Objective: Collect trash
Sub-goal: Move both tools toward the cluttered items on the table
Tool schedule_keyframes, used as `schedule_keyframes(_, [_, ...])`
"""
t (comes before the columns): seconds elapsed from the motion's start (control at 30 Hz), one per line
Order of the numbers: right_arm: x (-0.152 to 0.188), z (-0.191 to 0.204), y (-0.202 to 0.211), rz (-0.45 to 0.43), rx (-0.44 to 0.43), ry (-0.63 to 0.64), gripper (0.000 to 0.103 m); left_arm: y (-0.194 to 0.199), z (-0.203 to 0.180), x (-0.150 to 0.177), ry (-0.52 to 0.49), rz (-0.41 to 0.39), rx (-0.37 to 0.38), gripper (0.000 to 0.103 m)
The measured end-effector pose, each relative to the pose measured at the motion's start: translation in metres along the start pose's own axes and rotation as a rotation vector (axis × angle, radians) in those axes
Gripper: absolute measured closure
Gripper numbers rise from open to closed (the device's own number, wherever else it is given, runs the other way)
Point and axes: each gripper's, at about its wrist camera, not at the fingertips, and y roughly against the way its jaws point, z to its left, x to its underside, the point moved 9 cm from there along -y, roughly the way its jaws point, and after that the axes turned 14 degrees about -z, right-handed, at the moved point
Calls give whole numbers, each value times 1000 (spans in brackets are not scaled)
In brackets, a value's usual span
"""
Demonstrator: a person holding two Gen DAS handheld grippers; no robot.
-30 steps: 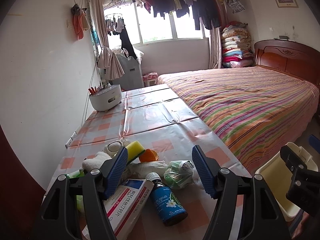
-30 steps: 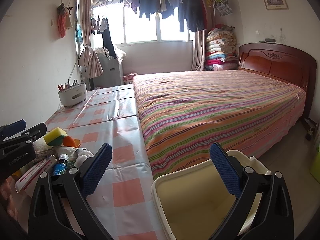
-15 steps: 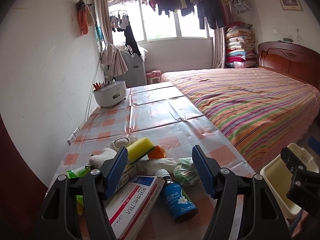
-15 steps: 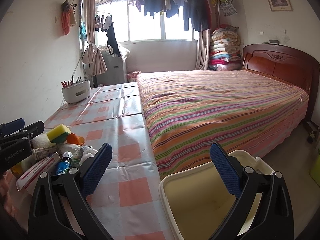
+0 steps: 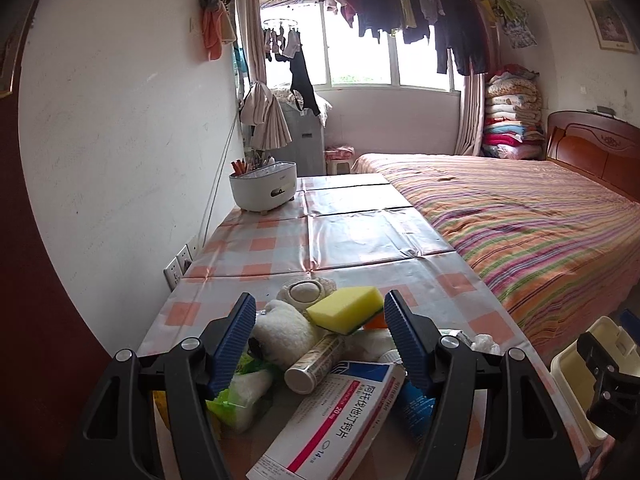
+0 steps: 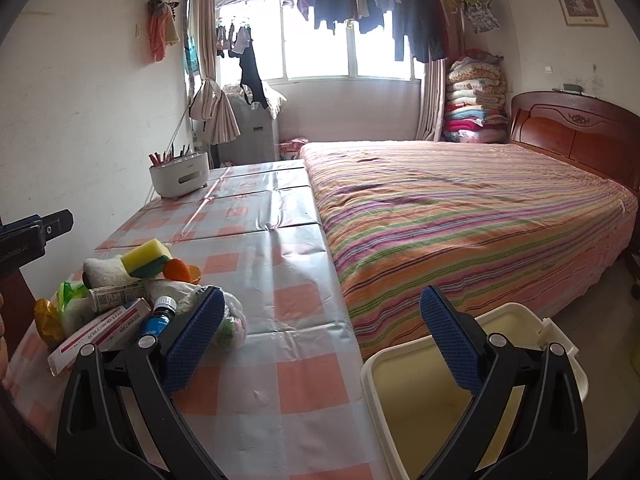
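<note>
A pile of trash lies at the near left of the checked table [image 5: 360, 236]: a yellow-green sponge [image 5: 346, 309], a white fluffy lump [image 5: 284, 332], a small can [image 5: 316, 362], a red-and-white medicine box [image 5: 332, 420], a green-white packet [image 5: 240, 390]. My left gripper [image 5: 320, 338] is open, its fingers either side of the pile. In the right wrist view the pile shows the sponge [image 6: 146, 258], a blue bottle [image 6: 158, 316] and the box [image 6: 100, 330]. My right gripper [image 6: 316, 336] is open and empty above the table edge and a cream bin [image 6: 400, 364].
A white holder with pens [image 5: 264, 188] stands at the table's far left by the wall. A striped bed [image 6: 460, 208] runs along the table's right side. The cream bin also shows in the left wrist view [image 5: 576, 364]. Wall sockets [image 5: 178, 266] sit left of the table.
My left gripper has swung left and moved in over the pile, so the sponge and can now lie between its fingers. My right gripper has shifted slightly; both stay open.
</note>
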Motion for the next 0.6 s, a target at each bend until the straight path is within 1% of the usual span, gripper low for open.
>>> schedule_keyframes(0.17, [4, 17, -6, 20, -31, 16, 6, -1, 10, 6, 10, 25, -1, 38])
schedule_keyframes(0.37, [5, 31, -10, 20, -31, 54, 6, 3, 15, 7, 4, 23, -6, 38])
schedule_keyframes(0.6, [8, 35, -11, 29, -26, 58, 6, 4, 17, 5, 6, 19, -12, 38])
